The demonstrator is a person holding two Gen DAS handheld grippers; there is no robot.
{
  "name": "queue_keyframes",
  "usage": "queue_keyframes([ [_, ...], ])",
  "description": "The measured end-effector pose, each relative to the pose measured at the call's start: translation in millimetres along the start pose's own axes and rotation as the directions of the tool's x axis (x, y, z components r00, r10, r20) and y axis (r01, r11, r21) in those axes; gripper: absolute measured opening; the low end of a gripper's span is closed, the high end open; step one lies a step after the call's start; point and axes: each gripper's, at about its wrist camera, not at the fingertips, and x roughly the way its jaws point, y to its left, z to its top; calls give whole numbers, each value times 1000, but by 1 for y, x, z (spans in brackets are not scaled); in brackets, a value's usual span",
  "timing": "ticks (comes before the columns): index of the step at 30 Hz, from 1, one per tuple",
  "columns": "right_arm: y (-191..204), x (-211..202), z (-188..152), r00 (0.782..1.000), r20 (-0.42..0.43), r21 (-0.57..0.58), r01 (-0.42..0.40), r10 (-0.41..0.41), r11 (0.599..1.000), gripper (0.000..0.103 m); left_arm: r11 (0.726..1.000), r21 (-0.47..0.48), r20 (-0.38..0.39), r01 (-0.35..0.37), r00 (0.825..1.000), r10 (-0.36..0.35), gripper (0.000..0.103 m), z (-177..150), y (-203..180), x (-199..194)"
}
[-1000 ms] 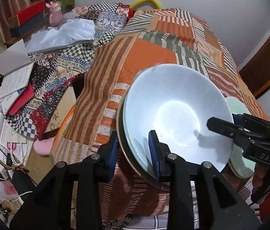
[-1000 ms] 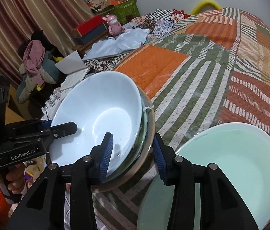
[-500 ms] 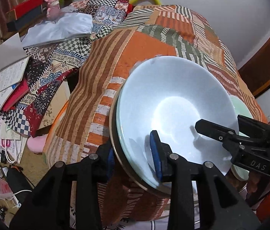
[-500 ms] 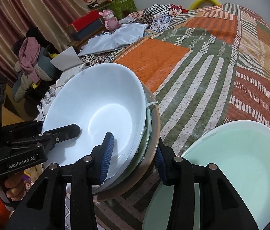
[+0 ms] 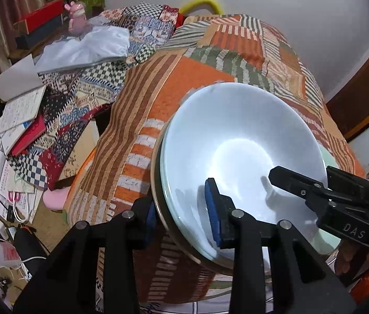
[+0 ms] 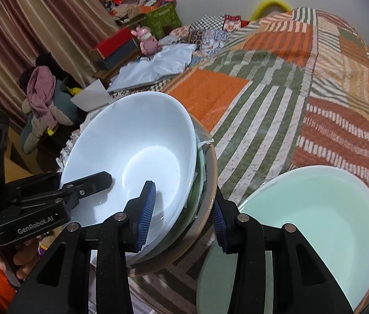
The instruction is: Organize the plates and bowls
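- Left tongs [image 5: 181, 214] and right tongs [image 6: 181, 216] both pinch opposite rims of stacked dishes: white glossy ceramic bowl [image 6: 132, 157] topmost, above patchwork-quilted bed [image 6: 276, 99].
- Stack judged heavy, slick, breakable; rim grips suit.
- Pale green ceramic bowl [image 6: 315, 222] rests alongside.

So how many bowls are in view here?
2 clearly: a white bowl topping the stack gripped by both tongs, and a mint bowl beside it on the quilt. Dishes under the white one may include more.

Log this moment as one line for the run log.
left gripper: straddling stack rim | right gripper: same, opposite side | white bowl: topmost | green bowl: apart on quilt
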Motion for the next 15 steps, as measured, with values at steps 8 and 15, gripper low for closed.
queue_keyframes([
  [8,-14,-24,0,998,54,18,10,-11,1000,37,999,29,47,20,999,-21,33,11,-25,-14],
  [15,-31,-46,-5,996,86,52,35,-39,998,37,996,74,59,48,997,-52,33,14,-54,-19],
])
